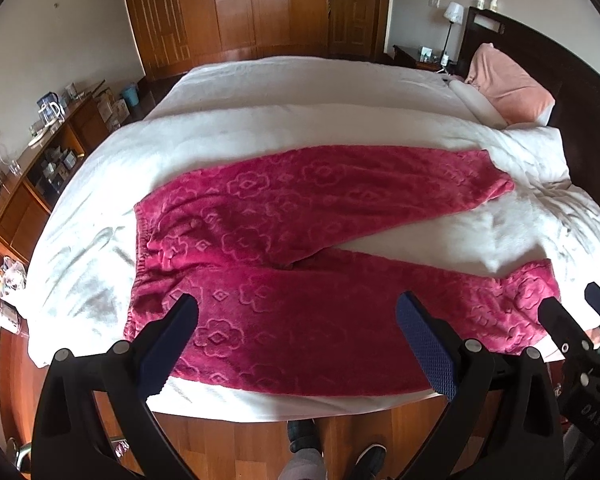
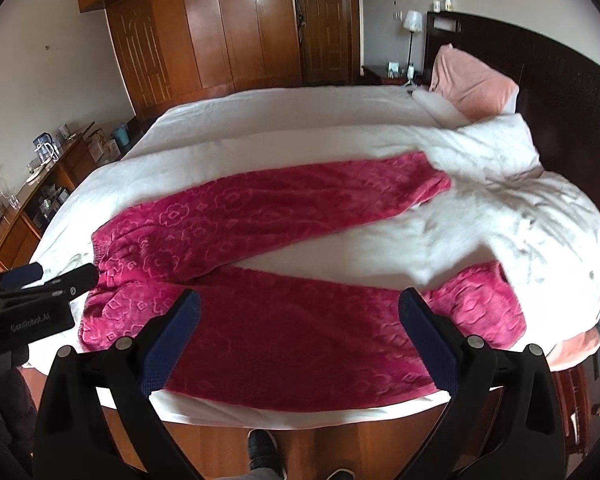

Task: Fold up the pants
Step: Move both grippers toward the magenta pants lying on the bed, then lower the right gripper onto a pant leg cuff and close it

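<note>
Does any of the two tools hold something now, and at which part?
Nothing is held. The left tool and the right tool are both open above the pants, which lie flat on the bed, legs spread apart.

The pants [image 1: 300, 248] [image 2: 284, 280], of deep pink fleece embossed with flowers and diamonds, are laid flat and unfolded, spread just ahead of and beneath the claws. The gathered waistband is seen to the left, and the two legs are splayed apart rightward, the nearer one lying between the fingers.
</note>
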Motion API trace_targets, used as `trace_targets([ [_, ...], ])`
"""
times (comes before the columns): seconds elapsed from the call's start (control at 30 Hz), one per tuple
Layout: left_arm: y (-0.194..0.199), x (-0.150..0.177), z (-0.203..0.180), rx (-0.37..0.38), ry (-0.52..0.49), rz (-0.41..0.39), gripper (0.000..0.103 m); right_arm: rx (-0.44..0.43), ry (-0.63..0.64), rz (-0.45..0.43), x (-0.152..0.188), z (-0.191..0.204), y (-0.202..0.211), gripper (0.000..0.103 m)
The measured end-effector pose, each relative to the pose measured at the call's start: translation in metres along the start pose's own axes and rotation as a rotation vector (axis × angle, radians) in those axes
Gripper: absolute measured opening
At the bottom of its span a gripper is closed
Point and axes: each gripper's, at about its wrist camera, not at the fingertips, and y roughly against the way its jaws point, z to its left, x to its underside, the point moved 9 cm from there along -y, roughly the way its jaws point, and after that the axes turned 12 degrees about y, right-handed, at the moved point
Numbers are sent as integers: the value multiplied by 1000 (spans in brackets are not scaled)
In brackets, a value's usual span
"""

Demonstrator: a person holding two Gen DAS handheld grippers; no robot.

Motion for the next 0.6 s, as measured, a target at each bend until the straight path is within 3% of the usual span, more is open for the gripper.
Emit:
trace_targets([
  [0.4, -25, -6, 50, -9, 30, 50, 98, -17, 32, 59, -15, 50, -36, 100],
  [0.6, -33, -19, 62, -8, 35, 38, 98, -31, 62, 61, -29, 69, -48, 100],
])
